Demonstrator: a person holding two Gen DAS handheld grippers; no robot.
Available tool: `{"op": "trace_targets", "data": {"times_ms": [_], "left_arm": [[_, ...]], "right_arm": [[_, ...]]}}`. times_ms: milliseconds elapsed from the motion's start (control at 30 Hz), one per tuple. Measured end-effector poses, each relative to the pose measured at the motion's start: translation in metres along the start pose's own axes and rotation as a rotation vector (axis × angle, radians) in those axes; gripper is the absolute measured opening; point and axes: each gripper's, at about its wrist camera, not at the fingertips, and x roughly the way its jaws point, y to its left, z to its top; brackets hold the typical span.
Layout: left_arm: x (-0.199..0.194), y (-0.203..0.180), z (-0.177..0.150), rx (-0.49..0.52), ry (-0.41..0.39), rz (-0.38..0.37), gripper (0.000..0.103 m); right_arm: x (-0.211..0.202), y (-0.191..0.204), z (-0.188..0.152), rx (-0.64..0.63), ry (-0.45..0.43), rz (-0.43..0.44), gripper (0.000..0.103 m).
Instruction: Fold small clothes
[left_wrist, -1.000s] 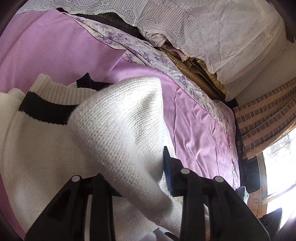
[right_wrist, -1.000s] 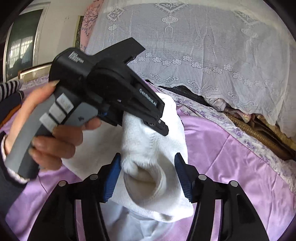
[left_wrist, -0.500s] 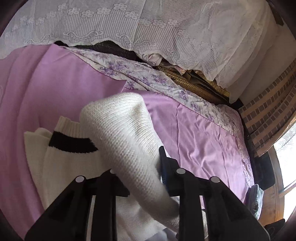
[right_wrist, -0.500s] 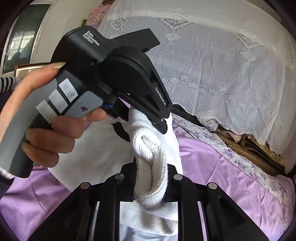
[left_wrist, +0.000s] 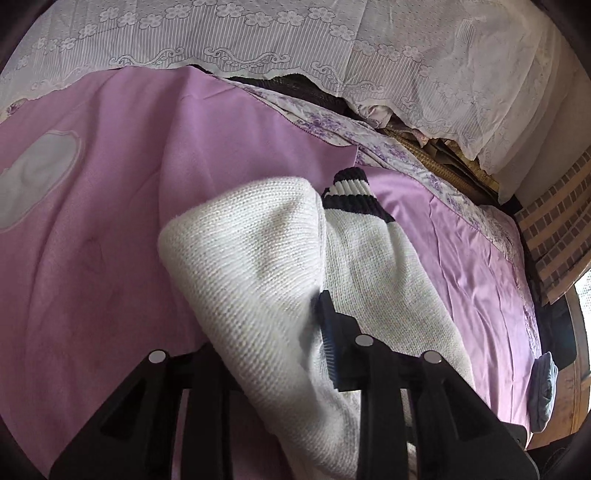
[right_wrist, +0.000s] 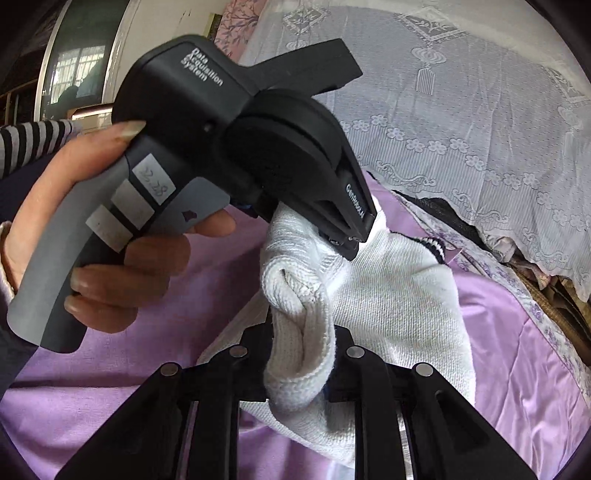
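A white knit sweater (left_wrist: 251, 258) with black-striped cuffs (left_wrist: 354, 199) hangs in a fold over the purple bedsheet (left_wrist: 110, 221). My left gripper (left_wrist: 273, 332) pinches a thick fold of it. Its jaws are opening slightly, with the knit still pressed against the blue pad (left_wrist: 328, 328). The other finger is hidden by the cloth. In the right wrist view my right gripper (right_wrist: 303, 350) is shut on a bunched edge of the sweater (right_wrist: 399, 302). The left gripper (right_wrist: 351, 236), held by a hand (right_wrist: 110, 266), grips the cloth just above it.
A white lace cover (left_wrist: 295, 44) is draped over piled bedding at the back. A floral sheet border (left_wrist: 388, 147) runs along the far edge. A pale patch (left_wrist: 33, 177) lies on the sheet at left. A grey bundle (left_wrist: 543, 391) and a striped curtain (left_wrist: 554, 229) are at right.
The right gripper's jaws closed on the bunched knit. Both grippers carried the sweater sideways across the bed, and the striped cuff now shows to the right of the held fold.
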Motion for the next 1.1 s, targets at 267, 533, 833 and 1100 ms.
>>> {"op": "trace_targets", "data": {"times_ms": [267,533,833,1100], "left_arm": [[0.001,0.011,-0.011,-0.005,-0.036,0.030,0.050],[-0.023,0.024,-0.003,-0.095,-0.136,0.103,0.050],[-0.007,0.047,0.000,-0.172,-0.065,0.273,0.079],[-0.065,0.018,0.007,-0.167,-0.201,0.179,0.071]], "right_arm": [[0.018,0.003,-0.005,-0.036,0.068,0.020,0.025],[0.015,-0.009,-0.007,-0.014,0.078,0.093,0.037],[-0.019,-0.096,0.007,0.285,-0.040,0.346,0.036],[-0.004,-0.152,-0.010,0.524,0.004,0.281,0.007]]}}
